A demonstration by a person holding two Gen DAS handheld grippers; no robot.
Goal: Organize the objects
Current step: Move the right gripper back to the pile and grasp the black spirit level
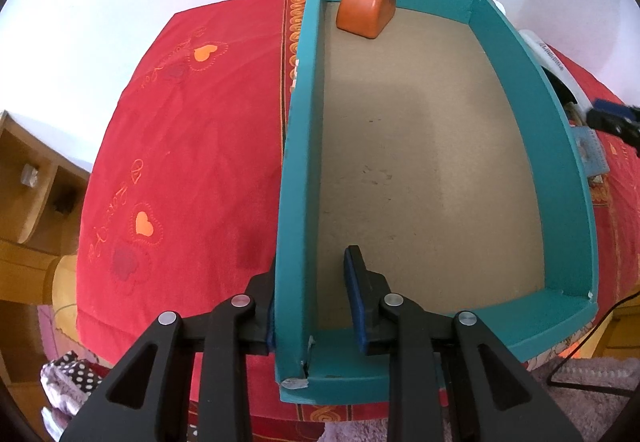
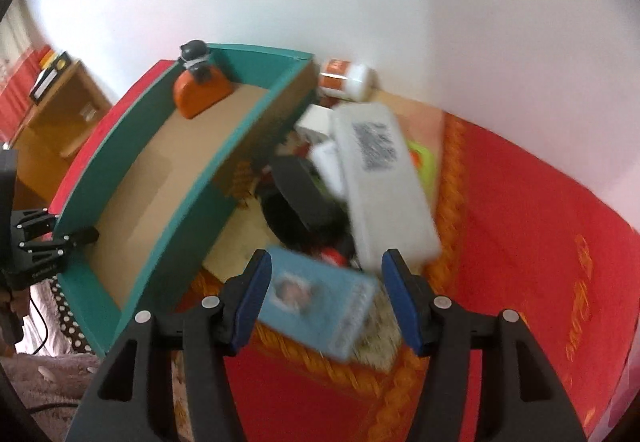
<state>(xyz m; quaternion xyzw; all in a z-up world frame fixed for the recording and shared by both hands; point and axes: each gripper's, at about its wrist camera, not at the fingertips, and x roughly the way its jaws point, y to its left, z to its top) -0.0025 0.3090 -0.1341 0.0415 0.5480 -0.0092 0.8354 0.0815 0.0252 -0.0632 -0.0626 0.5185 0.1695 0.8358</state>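
A teal box (image 1: 560,162) with a bare cardboard floor lies on the red bedspread (image 1: 192,162). An orange block (image 1: 366,12) with a dark figurine sits in its far left corner. My left gripper (image 1: 312,262) straddles the box's left wall near the front corner. The outer pad lies against the wall, and a strip of floor shows before the inner pad. My right gripper (image 2: 326,294) stands open over a light blue picture card box (image 2: 316,306), which lies blurred between its pads. Beside the teal box (image 2: 192,210) is a pile with a long white case (image 2: 384,182).
The pile also holds a white bottle with an orange label (image 2: 348,76), small white boxes (image 2: 316,122) and a black item (image 2: 300,194). A wooden shelf (image 1: 24,182) stands left of the bed. A grey rug (image 1: 592,382) and a black cable (image 1: 580,342) lie below.
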